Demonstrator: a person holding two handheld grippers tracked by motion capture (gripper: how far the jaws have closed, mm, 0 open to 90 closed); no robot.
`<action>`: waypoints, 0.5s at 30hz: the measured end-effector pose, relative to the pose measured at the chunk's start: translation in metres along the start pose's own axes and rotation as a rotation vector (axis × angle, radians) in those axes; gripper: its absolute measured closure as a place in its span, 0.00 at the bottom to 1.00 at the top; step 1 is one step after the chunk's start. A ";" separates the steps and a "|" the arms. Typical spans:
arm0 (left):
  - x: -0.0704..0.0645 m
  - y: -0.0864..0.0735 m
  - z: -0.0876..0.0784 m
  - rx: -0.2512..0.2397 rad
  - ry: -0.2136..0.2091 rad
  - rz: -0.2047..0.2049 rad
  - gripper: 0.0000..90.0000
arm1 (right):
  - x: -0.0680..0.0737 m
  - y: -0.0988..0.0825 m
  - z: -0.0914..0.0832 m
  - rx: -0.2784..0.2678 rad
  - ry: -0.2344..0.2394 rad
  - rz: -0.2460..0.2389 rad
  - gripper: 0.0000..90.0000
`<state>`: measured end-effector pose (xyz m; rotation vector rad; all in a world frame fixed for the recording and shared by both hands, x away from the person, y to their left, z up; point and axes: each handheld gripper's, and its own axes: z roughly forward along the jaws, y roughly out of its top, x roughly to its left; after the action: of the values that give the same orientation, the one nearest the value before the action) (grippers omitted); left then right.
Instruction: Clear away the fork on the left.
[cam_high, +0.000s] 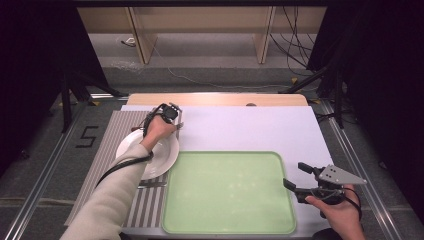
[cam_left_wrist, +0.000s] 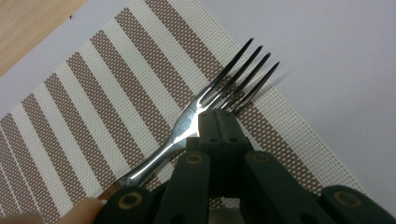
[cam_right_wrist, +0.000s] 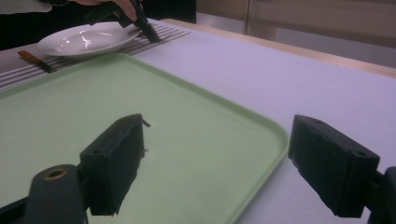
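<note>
Left gripper view: left gripper (cam_left_wrist: 218, 122) pinches fork (cam_left_wrist: 205, 105) at neck, on striped placemat (cam_left_wrist: 107, 93) beyond plate (cam_high: 165, 157); handle trails back toward hand (right gripper (cam_right_wrist: 215, 163) spread, well apart).

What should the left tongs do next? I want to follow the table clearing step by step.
Probably lift: the left tongs are shut on the fork, which lies over the striped placemat beside the plate. The green tray seems the likely destination.
</note>
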<state>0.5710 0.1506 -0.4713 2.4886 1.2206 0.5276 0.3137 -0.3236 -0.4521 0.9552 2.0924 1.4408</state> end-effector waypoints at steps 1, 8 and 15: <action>0.001 0.000 0.000 -0.001 0.001 0.001 0.99 | 0.000 0.000 0.000 0.000 0.000 0.000 0.22; 0.005 0.003 0.002 -0.002 0.005 -0.001 0.99 | 0.000 0.000 0.000 -0.001 0.002 0.002 0.22; 0.007 0.005 0.004 -0.006 0.015 -0.005 0.99 | 0.000 0.000 0.000 -0.001 0.003 0.002 0.22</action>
<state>0.5799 0.1526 -0.4720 2.4808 1.2286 0.5488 0.3135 -0.3236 -0.4521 0.9550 2.0932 1.4449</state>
